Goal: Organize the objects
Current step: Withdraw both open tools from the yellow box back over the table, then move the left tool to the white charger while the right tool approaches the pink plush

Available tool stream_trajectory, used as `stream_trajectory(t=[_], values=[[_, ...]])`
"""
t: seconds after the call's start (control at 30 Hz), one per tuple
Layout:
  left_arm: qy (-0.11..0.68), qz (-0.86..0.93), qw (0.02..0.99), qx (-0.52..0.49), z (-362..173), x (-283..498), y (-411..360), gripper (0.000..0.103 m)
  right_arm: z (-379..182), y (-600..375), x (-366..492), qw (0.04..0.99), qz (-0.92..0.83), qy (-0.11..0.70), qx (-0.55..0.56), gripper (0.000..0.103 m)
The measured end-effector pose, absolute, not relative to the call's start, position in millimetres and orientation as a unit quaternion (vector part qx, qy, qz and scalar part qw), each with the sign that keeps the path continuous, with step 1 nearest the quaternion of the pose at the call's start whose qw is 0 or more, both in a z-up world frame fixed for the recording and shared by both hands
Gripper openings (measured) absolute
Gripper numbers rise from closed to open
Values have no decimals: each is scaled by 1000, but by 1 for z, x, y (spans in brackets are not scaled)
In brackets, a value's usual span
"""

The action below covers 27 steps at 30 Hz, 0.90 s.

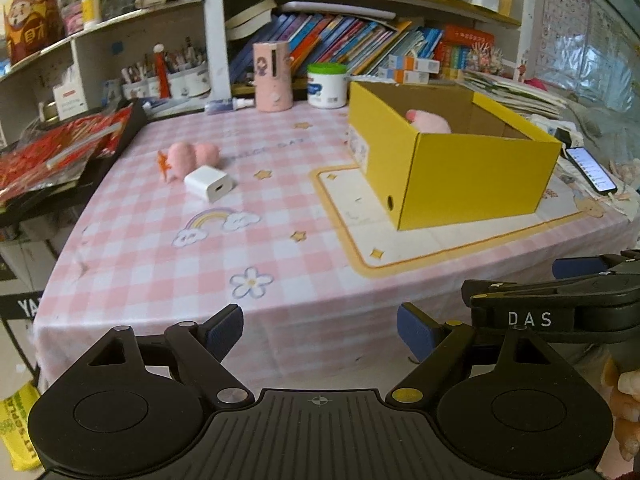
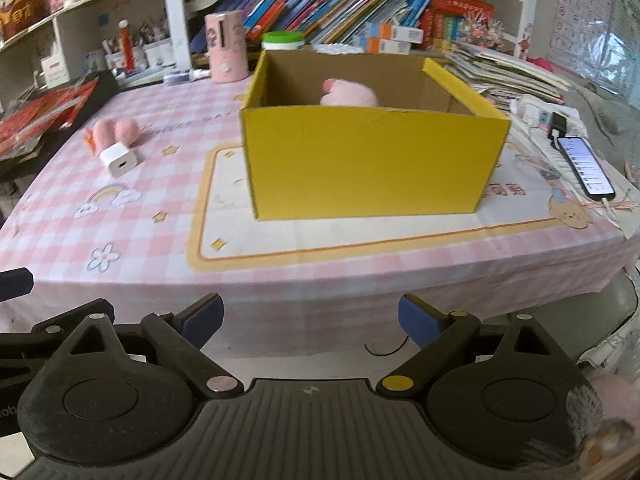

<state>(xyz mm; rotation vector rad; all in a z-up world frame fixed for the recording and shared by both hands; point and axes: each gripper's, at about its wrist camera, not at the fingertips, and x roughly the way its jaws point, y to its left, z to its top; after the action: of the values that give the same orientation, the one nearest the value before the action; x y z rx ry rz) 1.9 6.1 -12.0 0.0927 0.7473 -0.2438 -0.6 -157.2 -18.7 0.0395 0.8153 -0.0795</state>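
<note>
Both grippers hang off the table's near edge, clear of everything, likely so either can reach in next. The left gripper (image 1: 320, 334) has its jaws spread wide on nothing, and so does the right gripper (image 2: 310, 320). One yellow box (image 2: 372, 164) sits open-topped toward the table's right side, presumably the collecting bin, with one pink plush (image 2: 350, 94) already inside. Toward the far left corner two things remain out: one pink plush toy (image 1: 192, 156) and one white charger (image 1: 210, 183), touching each other
</note>
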Motion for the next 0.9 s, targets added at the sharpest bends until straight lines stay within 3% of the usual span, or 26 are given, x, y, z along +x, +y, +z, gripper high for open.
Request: stream_trajectory(t=[0.9], values=[[361,-59,930,26,-11,-10,73,87,-20,-87,7,917,21,398,-5,95]])
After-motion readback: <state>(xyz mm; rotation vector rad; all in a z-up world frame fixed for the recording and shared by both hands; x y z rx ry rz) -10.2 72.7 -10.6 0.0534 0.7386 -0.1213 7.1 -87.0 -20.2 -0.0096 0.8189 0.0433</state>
